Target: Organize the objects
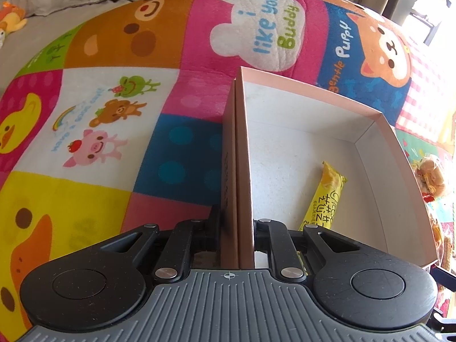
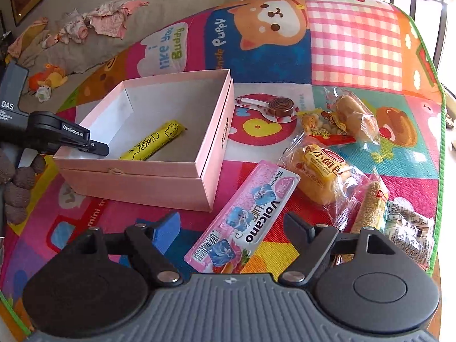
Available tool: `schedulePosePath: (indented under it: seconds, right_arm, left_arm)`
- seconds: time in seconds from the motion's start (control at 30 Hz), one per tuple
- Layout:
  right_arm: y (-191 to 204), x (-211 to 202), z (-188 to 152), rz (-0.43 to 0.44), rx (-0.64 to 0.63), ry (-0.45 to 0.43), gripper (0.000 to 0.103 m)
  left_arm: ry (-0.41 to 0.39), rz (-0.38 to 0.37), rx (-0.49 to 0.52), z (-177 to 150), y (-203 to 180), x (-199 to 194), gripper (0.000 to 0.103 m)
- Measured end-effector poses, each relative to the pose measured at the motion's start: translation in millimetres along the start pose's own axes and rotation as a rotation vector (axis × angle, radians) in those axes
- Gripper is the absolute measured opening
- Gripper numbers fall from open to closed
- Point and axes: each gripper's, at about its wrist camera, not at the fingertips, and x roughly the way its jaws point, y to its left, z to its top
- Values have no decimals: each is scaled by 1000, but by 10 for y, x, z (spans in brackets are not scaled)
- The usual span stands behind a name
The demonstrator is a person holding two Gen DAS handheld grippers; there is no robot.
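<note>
Between the spread fingers of the right gripper (image 2: 230,228), in its own camera view, lies the pink snack pack (image 2: 245,216) marked "Volcano", flat on the play mat (image 2: 356,42). Its long axis runs from about 7 o'clock, close under the gripper body, up toward 1 o'clock, so it sits at a slant to the line joining the fingertips. The blue-padded finger is off its left edge and the black finger off its right edge; neither seems to touch the wrapper, though I cannot tell the height above it. A slight twist toward 1 o'clock would probably square the fingers across the pack's narrow width.

The pink box (image 2: 159,176) stands at 11 o'clock from that gripper, near the pack's far end, open on top, with a yellow cheese stick (image 2: 154,144) already lying inside. More wrapped snacks, among them a bun packet (image 2: 325,168), sit at 1 to 2 o'clock.

The left gripper (image 1: 236,225) is closed on the box's near side wall, one finger outside and one inside, apparently steadying it. Judging by this, the right hand is far nearer the pack and the likely one to carry it toward 11 o'clock
</note>
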Motion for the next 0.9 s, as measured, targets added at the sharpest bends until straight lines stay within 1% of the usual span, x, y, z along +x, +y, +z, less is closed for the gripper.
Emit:
schedulePosePath:
  seconds: [0.03, 0.1, 0.13, 0.2, 0.27, 0.37, 0.53, 0.6, 0.67, 0.73, 0.8, 0.83, 0.9]
  right_arm:
    - [28, 47, 3, -19, -17, -9, 80]
    - [71, 117, -6, -89, -57, -18, 71]
    - [66, 125, -17, -105, -73, -14, 59]
    - [5, 75, -55, -74, -74, -2, 54]
    - [-29, 12, -130, -72, -95, 14, 44]
    - [-84, -105, -291, -87, -115, 56, 44]
    - [-106, -290, -516, -63, -109, 121, 44]
    - [-59, -350, -603, -42, -128, 139, 44]
    - [-23, -406, -628, 8, -162, 151, 44]
    - [-22, -503, -524, 56, -180, 101, 45]
    - [-81, -532, -332, 57, -188, 28, 49]
    - [-137, -490, -197, 56, -179, -5, 51]
    - [-262, -282, 75, 48, -156, -55, 51]
  left_arm:
    - [1, 0, -2, -2, -1, -2, 16]
    - [1, -2, -3, -6, 0, -6, 16]
    - [1, -2, -3, -8, -1, -7, 16]
    - [-1, -2, -2, -12, 1, -10, 17]
    - [-1, -3, -3, -12, 1, -10, 17]
    - [-1, -9, -5, -21, 5, -14, 17]
    - [-5, -12, -9, -26, 10, -16, 17]
    - [-3, -14, -6, -25, 10, -16, 17]
    - [0, -15, 1, -29, 7, -18, 18]
    - [3, -15, 8, -25, 1, -19, 18]
    - [7, -15, 9, -17, 1, -18, 18]
    - [8, -16, 9, -15, 1, -18, 18]
    - [8, -17, 11, -18, 3, -19, 18]
